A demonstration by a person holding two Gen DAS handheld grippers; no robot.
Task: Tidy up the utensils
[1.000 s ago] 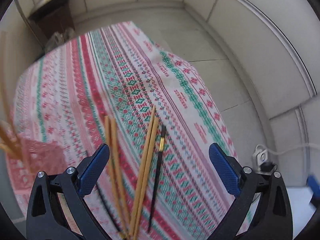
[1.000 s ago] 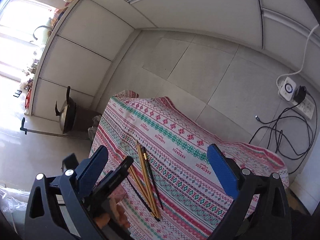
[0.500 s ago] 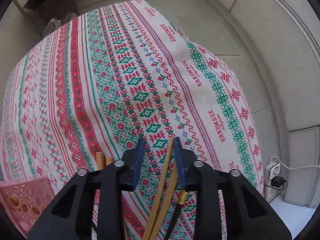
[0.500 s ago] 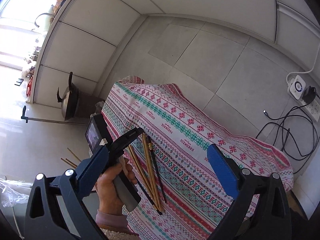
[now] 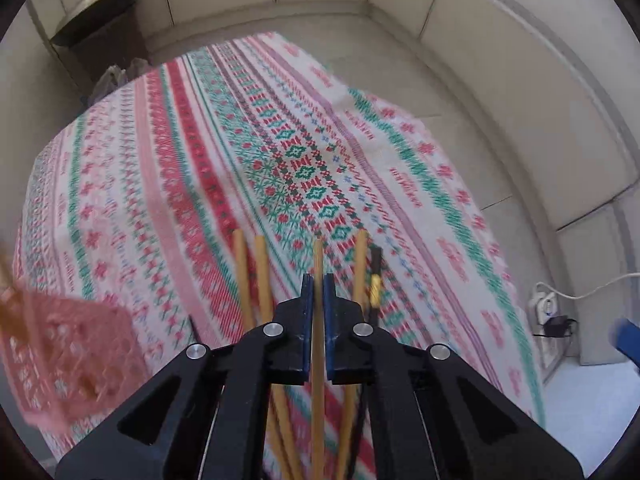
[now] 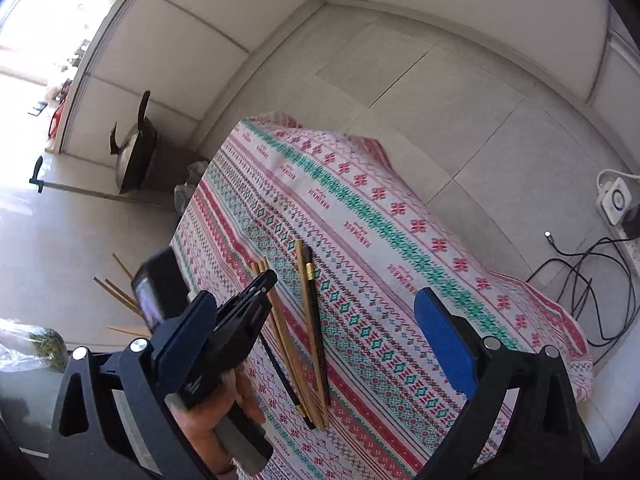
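Several wooden chopsticks (image 5: 261,276) and a black chopstick with a gold band (image 5: 375,268) lie side by side on the patterned tablecloth (image 5: 168,184). My left gripper (image 5: 318,280) is shut on one wooden chopstick (image 5: 318,252), whose end sticks out past the blue pads. In the right wrist view a hand (image 6: 216,432) holds that left gripper (image 6: 268,280) low over the chopstick pile (image 6: 304,320). My right gripper (image 6: 312,300) hovers above the table, open, with nothing between its fingers.
A pink perforated basket (image 5: 68,352) sits blurred at the table's near left, and chopstick ends (image 6: 120,292) poke up there. On the floor are a pan on a dark stand (image 6: 132,156), a power strip with cables (image 6: 616,200) and a plastic bag (image 6: 36,344).
My left gripper went from wide open to shut on one wooden chopstick, dipping close to the cloth and drawing back. The right gripper moved nearer the table and rolled.
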